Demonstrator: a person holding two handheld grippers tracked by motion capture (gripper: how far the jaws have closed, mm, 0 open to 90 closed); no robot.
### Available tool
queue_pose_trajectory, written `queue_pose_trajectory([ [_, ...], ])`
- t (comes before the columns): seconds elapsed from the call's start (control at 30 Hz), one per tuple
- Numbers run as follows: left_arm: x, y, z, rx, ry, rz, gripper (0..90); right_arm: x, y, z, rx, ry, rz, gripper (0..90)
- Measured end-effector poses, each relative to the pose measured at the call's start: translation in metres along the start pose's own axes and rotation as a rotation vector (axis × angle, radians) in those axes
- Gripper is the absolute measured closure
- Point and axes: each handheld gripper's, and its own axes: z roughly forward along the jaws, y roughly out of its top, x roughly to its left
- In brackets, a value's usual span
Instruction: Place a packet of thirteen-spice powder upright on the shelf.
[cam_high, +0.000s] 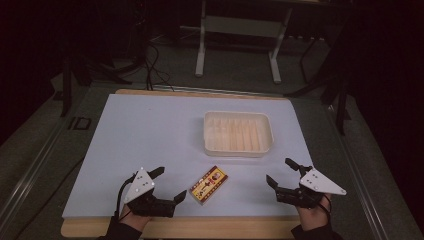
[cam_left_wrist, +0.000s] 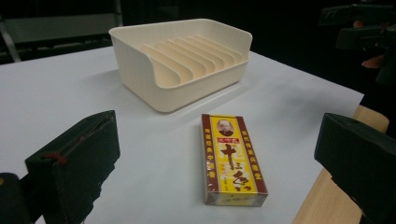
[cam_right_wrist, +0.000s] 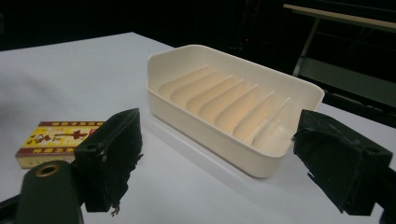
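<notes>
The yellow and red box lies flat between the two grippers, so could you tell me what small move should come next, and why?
Probably the left gripper should ease forward until its jaws straddle the yellow and red box. Its jaws stand open with nothing between them, the box lies flat and untouched just ahead of them, nearer than to the right gripper, which is open too. The cream ribbed tray waits behind the box.

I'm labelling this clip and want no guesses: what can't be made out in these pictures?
- Small print on the yellow box: too small in the high view, blurred in the left gripper view.
- Box's far end, right gripper view: hidden behind the right tool.
- Ribbed tray: underside hidden in every view.
- Room beyond the table: too dark.
</notes>
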Motion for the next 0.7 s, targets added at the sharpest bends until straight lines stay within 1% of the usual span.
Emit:
queue_pose_trajectory([
  [0.03,0.0,0.0,0.0,0.0,0.0,0.0,1.1,0.0,0.0,0.0,0.0,0.0,0.0,15.1],
  [0.07,-0.001,0.003,0.001,0.024,0.007,-0.026,1.1,0.0,0.0,0.0,0.0,-0.001,0.001,15.0],
  [0.13,-0.003,0.007,0.002,0.062,0.019,-0.029,1.1,0.002,0.001,-0.001,-0.008,-0.003,0.004,14.9],
  [0.17,-0.004,0.009,0.002,0.067,0.021,-0.024,1.1,0.002,0.001,-0.002,-0.006,-0.008,0.007,14.9],
  [0.27,-0.004,0.014,0.002,0.073,0.018,-0.033,1.1,0.002,0.001,-0.002,0.0,-0.008,0.019,14.2],
  [0.3,-0.005,0.016,0.002,0.074,0.028,-0.031,1.1,0.002,0.001,-0.002,0.002,-0.013,0.021,14.2],
  [0.37,-0.005,0.019,0.002,0.076,0.027,-0.033,1.1,0.002,0.001,-0.003,0.004,-0.005,0.033,14.1],
  [0.43,-0.005,0.02,0.003,0.081,0.036,-0.036,1.1,0.002,0.001,-0.003,0.005,-0.009,0.036,14.1],
  [0.47,-0.005,0.022,0.004,0.083,0.034,-0.045,1.1,0.002,0.001,-0.003,0.007,-0.01,0.036,14.0],
  [0.5,-0.006,0.023,0.005,0.085,0.045,-0.044,1.1,0.002,0.002,-0.003,0.003,-0.011,0.037,13.6],
  [0.53,-0.006,0.024,0.006,0.084,0.049,-0.043,1.1,0.002,0.002,-0.004,0.009,-0.016,0.045,13.6],
  [0.57,-0.007,0.024,0.006,0.09,0.045,-0.043,1.1,0.002,0.003,-0.005,0.016,-0.009,0.069,13.6],
  [0.6,-0.008,0.025,0.008,0.097,0.04,-0.041,1.1,0.002,0.004,-0.006,0.012,0.004,0.087,13.6],
  [0.63,-0.009,0.025,0.01,0.103,0.046,-0.035,1.1,0.003,0.005,-0.007,0.004,0.004,0.092,13.6],
  [0.7,-0.011,0.025,0.014,0.118,0.037,-0.028,1.1,0.003,0.006,-0.007,0.003,0.007,0.08,13.3],
])
